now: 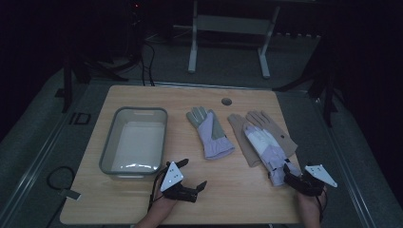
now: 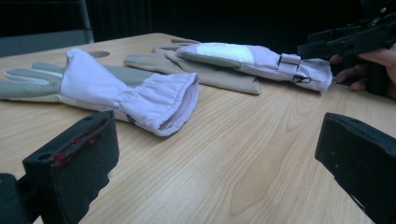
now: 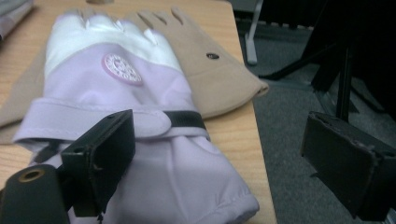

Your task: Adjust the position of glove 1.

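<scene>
Both tongs gape empty: right tongs (image 1: 291, 172) at the lilac glove's cuff (image 1: 278, 175), left tongs (image 1: 194, 175) well apart.

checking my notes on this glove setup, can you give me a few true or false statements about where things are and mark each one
1. The grey bin has a glove inside it. False: nothing lies in it; all the gloves are on the table.
2. The right-hand lilac glove lies on top of the beige gloves. True.
3. The left gripper is shut on the lilac and grey glove. False: its jaws are open over bare table, apart from that glove.
4. The right gripper is open at the cuff of the right-hand lilac glove. True.
5. The lilac and grey glove lies between the grey bin and the beige gloves. True.
</scene>
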